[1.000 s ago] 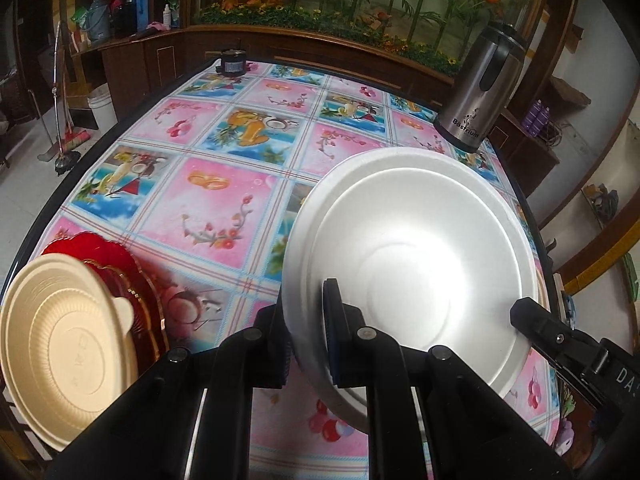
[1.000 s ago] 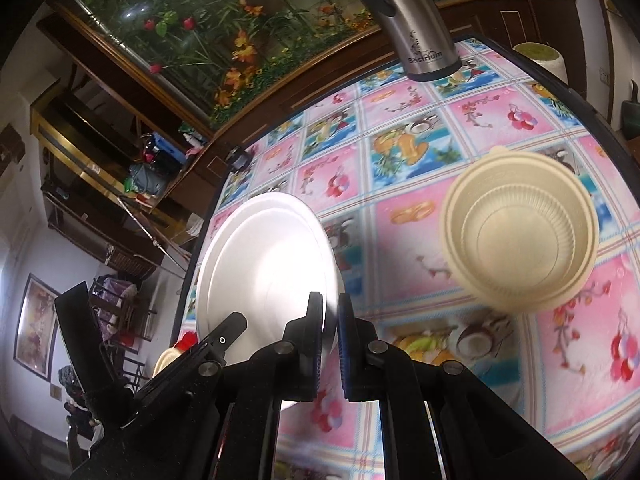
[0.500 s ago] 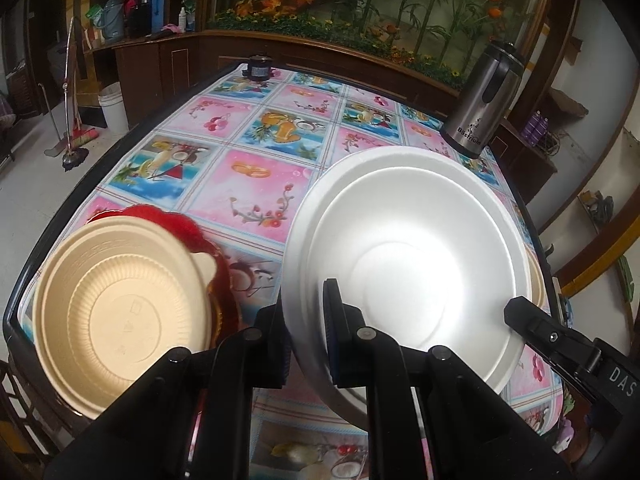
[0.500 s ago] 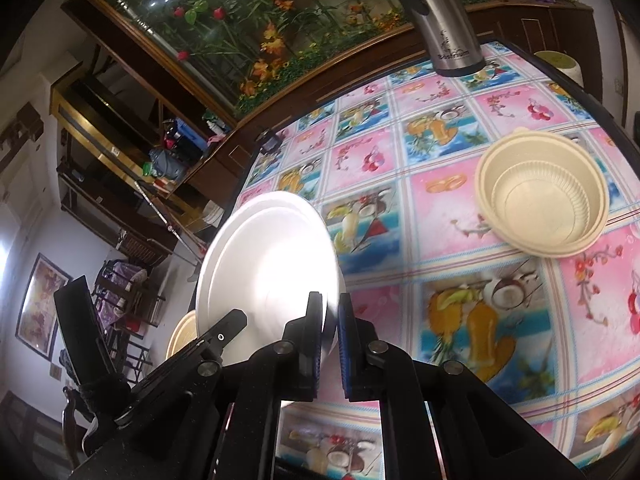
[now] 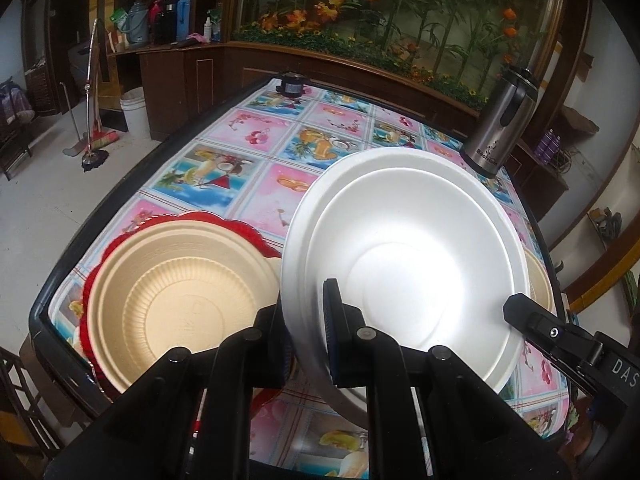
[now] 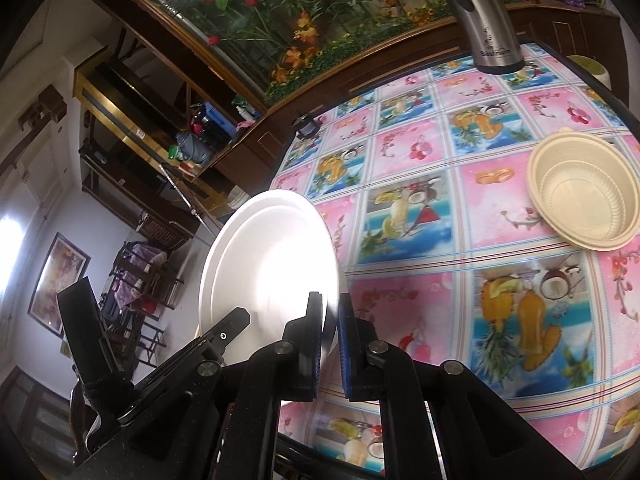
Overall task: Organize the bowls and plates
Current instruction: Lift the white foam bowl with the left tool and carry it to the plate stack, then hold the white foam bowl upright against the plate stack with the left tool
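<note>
Both the left gripper (image 5: 306, 340) and right gripper (image 6: 329, 344) pinch the white plate (image 5: 404, 264) by its rim. A tan bowl (image 5: 180, 304) on a red plate (image 5: 240, 226) sits left of the left gripper. Another bowl (image 6: 584, 196) and a kettle (image 6: 484, 20) lie ahead-right of the right gripper.

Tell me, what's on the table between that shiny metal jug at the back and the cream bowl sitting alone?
Nothing but patterned tablecloth. The right wrist view shows the stretch from the steel jug to the cream bowl bare of dishes.

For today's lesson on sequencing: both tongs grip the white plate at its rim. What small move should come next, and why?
Probably carry the white plate a little toward the person's left, over the tan bowl resting on the red plate, before lowering. The left tongs and right tongs hold it tilted above the table, so it likely needs levelling too.
</note>
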`<state>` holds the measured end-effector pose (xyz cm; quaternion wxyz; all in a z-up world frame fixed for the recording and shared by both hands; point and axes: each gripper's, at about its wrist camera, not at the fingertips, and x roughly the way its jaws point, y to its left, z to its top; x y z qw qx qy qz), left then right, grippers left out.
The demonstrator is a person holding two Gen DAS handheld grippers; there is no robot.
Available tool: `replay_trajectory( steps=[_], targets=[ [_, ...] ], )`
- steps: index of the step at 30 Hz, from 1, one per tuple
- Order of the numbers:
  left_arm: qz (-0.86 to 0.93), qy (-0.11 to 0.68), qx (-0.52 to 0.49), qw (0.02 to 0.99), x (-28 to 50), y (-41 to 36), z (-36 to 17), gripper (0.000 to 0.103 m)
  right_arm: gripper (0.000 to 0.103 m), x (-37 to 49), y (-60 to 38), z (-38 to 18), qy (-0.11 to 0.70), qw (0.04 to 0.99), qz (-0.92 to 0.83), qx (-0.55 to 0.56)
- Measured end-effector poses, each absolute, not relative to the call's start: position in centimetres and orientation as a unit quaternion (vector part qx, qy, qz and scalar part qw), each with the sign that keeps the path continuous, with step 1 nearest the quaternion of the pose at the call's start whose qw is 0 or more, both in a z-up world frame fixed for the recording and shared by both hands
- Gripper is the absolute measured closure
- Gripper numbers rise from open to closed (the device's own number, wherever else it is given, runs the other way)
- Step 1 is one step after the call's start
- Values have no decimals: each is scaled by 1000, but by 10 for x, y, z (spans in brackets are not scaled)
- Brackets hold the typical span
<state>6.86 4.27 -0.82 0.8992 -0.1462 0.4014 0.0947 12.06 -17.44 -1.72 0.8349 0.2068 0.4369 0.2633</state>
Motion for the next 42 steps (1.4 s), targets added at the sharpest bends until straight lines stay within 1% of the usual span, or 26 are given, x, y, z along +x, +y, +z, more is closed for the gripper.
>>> replay_trajectory(
  steps=[6, 18, 31, 42],
  targets=[
    [117, 390, -150, 901, 56, 62, -4, 91, 96, 117, -155, -13, 435, 830, 285, 200],
    [163, 387, -168, 892, 41, 102, -12, 91, 96, 114, -106, -19, 446, 813, 327, 182],
    [192, 378, -184, 887, 28, 131, -15, 91, 96, 114, -62, -22, 456, 800, 353, 163],
    [212, 398, -186, 873, 27, 145, -37, 91, 96, 117, -36, -38, 477, 787, 362, 148]
  ],
)
